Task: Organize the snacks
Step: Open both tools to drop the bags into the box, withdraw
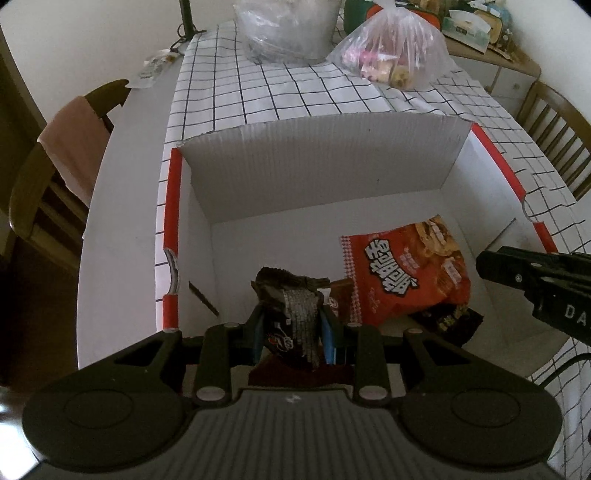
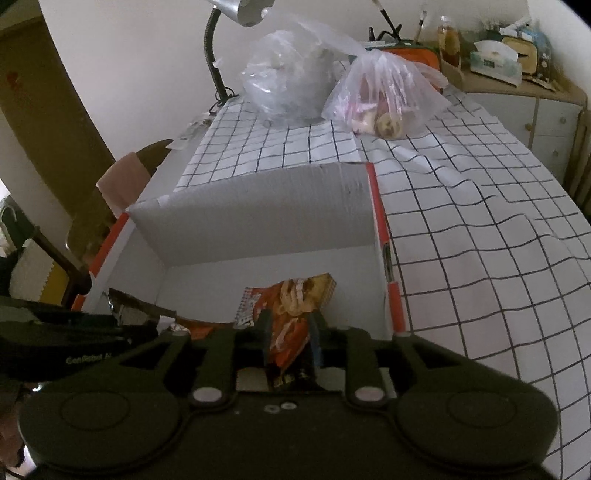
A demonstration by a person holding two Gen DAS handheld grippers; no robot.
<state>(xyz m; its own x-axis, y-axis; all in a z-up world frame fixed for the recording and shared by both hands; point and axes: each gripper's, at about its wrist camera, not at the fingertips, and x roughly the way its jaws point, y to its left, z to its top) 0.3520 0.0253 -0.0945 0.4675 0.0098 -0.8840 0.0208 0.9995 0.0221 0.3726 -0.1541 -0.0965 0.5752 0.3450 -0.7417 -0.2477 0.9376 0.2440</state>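
A white cardboard box (image 1: 317, 162) with red rims stands open on the checked tablecloth. My left gripper (image 1: 293, 325) is shut on a dark snack packet (image 1: 291, 306), held upright over the box's near left part. A red snack bag (image 1: 402, 273) lies in the box on the right, over a dark packet (image 1: 450, 325). My right gripper (image 2: 290, 332) is shut on the red snack bag (image 2: 291, 306) at its near end, inside the box (image 2: 258, 218). The right gripper's body also shows at the right edge of the left wrist view (image 1: 535, 280).
Two clear plastic bags (image 1: 391, 51) (image 1: 284, 29) with food stand on the tablecloth behind the box. A chair with a pink cloth (image 1: 70, 155) is at the left, another chair (image 1: 557, 136) at the right. A lamp (image 2: 218, 55) and a cluttered sideboard (image 2: 517, 74) stand at the back.
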